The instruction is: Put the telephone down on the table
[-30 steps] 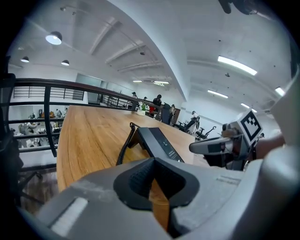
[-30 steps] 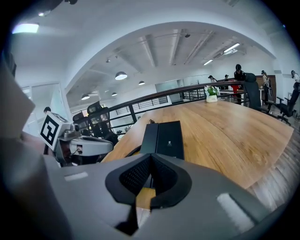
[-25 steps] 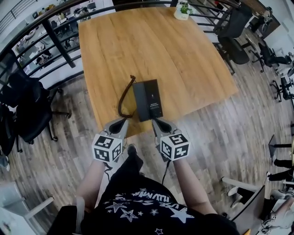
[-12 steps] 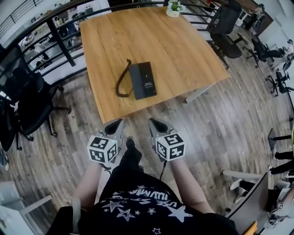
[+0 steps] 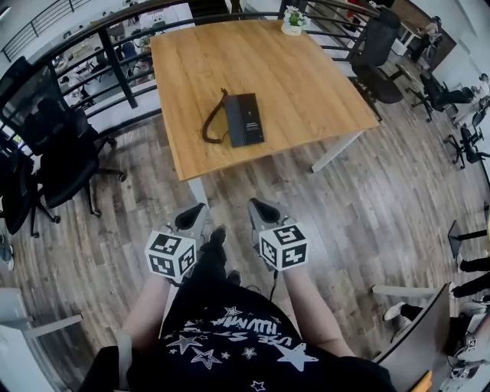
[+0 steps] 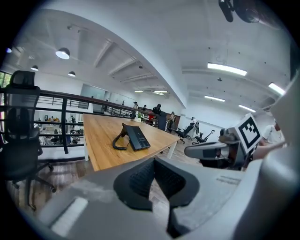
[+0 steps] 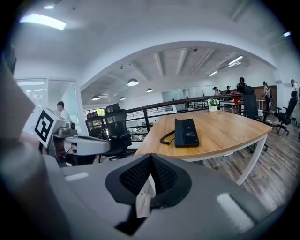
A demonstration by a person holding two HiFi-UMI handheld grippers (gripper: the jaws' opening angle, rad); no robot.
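Holding the left claw (image 5: 191, 217) and the right claw (image 5: 264, 208) side by side, low over a wood-plank floor (image 5: 367, 199), the jaws of each pressed together on nothing. Can make out a few lines of small white print on the black telephone (image 5: 245, 119), too small to read. No other writing, only black-and-white square markers on the cubes (image 5: 170, 255).

Lies flat on the pale wooden table (image 5: 306, 84), ahead of both claws and well apart from them, near the table's closer edge. Runs lengthwise away from the claws, slightly slanted, with the coiled cord (image 5: 210, 126) looped on the side toward the left claw.

Farther ahead, at the table's far edge, a small potted plant (image 5: 292, 23). Beyond and toward the left claw's side, a black railing (image 5: 115, 57) and black office chairs (image 5: 61, 153). Overhead, a white arched ceiling (image 7: 154, 28) with strip and dome lights.
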